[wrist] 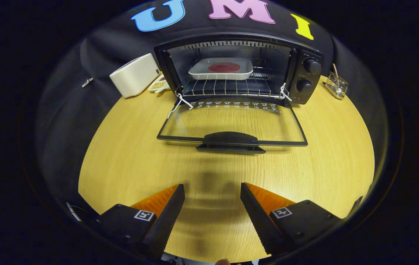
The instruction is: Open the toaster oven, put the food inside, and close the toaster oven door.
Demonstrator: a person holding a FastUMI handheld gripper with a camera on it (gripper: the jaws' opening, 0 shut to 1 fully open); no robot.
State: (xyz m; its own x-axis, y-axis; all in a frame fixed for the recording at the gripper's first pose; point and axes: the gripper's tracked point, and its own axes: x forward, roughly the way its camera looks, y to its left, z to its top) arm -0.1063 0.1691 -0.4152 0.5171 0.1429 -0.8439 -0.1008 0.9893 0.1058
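1. Spread wide at the bottom of the frame, the hand-held gripper (212, 189) grasps nothing; bare round wooden table (128, 162) lies between its fingers.
2. Beyond the fingers, mid-frame, the black toaster oven's glass door (231, 127) lies folded down flat, handle toward the gripper.
3. Upper centre, the black toaster oven (307, 79) stands open; a white rectangular tray with a round red food piece (224, 67) rests on its wire rack.
4. Upper left, a cream boxy appliance (134, 75) sits beside the oven; upper right, a small wire holder (336, 85).
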